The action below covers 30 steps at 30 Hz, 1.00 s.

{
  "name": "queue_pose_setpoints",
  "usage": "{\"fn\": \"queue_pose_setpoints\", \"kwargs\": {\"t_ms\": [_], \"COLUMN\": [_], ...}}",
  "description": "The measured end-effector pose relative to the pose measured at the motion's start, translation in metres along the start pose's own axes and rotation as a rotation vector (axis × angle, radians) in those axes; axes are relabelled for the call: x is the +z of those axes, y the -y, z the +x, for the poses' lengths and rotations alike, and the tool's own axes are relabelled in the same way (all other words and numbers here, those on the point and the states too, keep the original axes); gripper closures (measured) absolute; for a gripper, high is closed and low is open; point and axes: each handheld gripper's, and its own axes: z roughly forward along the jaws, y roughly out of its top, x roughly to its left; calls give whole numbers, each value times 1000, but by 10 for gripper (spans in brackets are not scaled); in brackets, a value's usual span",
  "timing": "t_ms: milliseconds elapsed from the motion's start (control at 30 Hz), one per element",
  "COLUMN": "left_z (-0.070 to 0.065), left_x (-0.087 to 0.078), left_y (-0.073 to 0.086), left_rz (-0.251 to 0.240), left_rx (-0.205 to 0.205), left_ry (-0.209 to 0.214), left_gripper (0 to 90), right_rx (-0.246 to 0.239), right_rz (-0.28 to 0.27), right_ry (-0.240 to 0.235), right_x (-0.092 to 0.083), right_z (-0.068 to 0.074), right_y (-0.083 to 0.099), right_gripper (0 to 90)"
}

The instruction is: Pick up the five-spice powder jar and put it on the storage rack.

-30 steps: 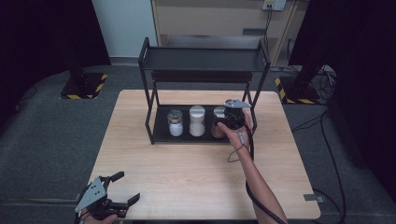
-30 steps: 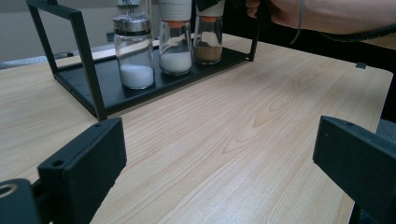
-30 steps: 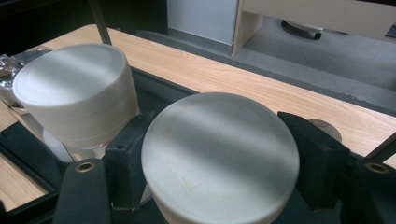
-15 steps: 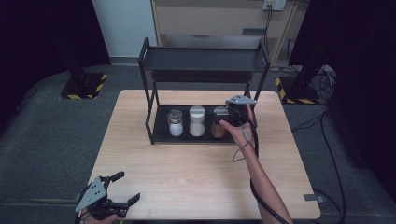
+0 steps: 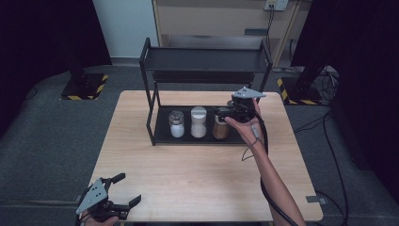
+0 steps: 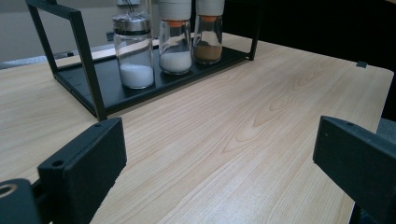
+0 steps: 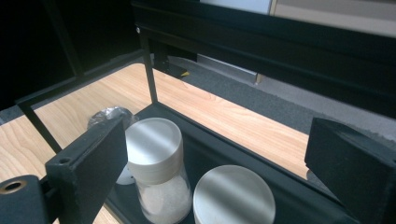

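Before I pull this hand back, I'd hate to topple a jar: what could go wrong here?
The open right claw hangs just above the brown spice jar; dipping might tip it into the white-filled jar. The rack's top shelf is close overhead; lifting steeply could bump it.

Floor: grey carpet (image 5: pixel 56 136) all around, with dark cables (image 5: pixel 329 141) trailing across it on the right.
Table: light wood top (image 5: pixel 197 174), standing mid-room.
Back wall: a pale panel (image 5: pixel 124 28), with a beige cabinet (image 5: pixel 221 19) beside it.
Socket: a white outlet (image 5: pixel 276 4) up on the cabinet.
Sides: black curtains (image 5: pixel 42 33) left and right.
Stands: bases edged with yellow-black tape (image 5: pixel 84 87).
Light: even, from overhead.
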Motion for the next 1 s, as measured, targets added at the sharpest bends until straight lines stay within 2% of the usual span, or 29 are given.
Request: {"fn": "queue_pose_setpoints", "kwargs": {"t_ms": [167, 400, 1000], "left_z": [0, -1, 1], "left_x": [0, 0, 1], "left_y": [0, 0, 2], "left_rz": [1, 2, -13], "left_rx": [2, 3, -24], "left_ry": [-1, -2, -10], "left_gripper": [16, 16, 13], "right_rx": [-39, -80, -117], "right_rz": [-8, -45, -116], "right_ry": [-9, -37, -111], "right_x": [-14, -40, -91], "right_z": [5, 13, 30], "right_y": [-9, -18, -5], "right_gripper": [66, 66, 62]}}
